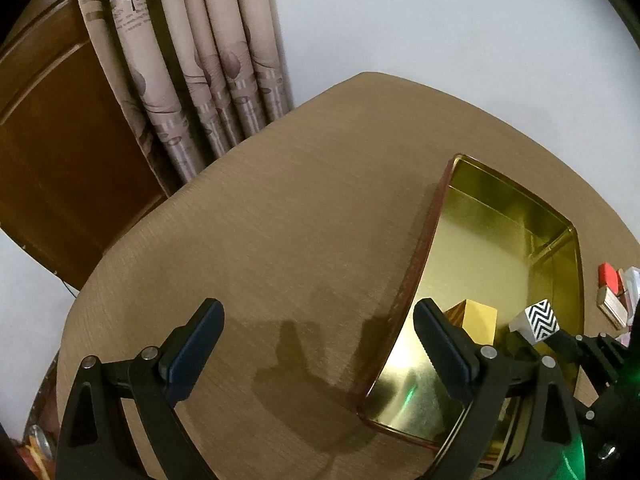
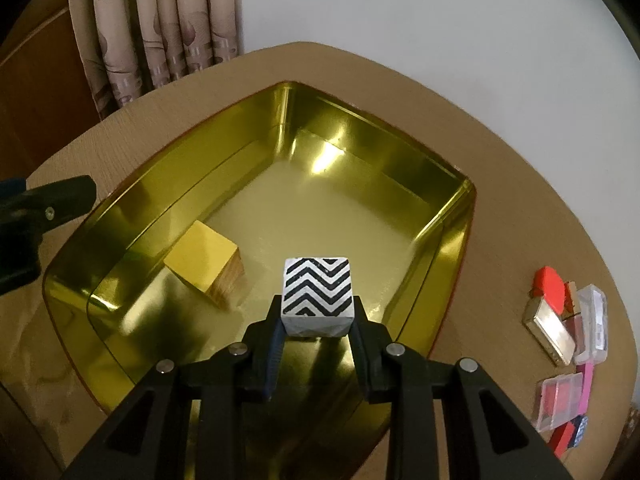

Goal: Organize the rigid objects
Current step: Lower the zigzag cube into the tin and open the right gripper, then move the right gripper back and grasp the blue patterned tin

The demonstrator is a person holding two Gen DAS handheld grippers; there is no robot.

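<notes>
A shiny gold tin (image 2: 452, 216) stands open on the round wooden table (image 2: 520, 184). My right gripper (image 2: 318, 320) is shut on a white cube with black zigzag stripes (image 2: 318, 292), held over the tin's near part. A gold-faced wooden cube (image 2: 204, 262) rests on the tin's floor at the left. In the left wrist view the tin (image 1: 436, 208) lies to the right, with the gold cube (image 1: 478, 316) and the striped cube (image 1: 540, 320) inside its outline. My left gripper (image 1: 316, 344) hangs open over the tin's left rim, nothing between its fingers.
Several small items lie on the table right of the tin: a red block (image 2: 548, 284), clear plastic cases (image 2: 560, 400) and a gold-edged box (image 2: 552, 332). A patterned curtain (image 1: 192, 60) and a wooden door (image 1: 52, 140) stand behind the table.
</notes>
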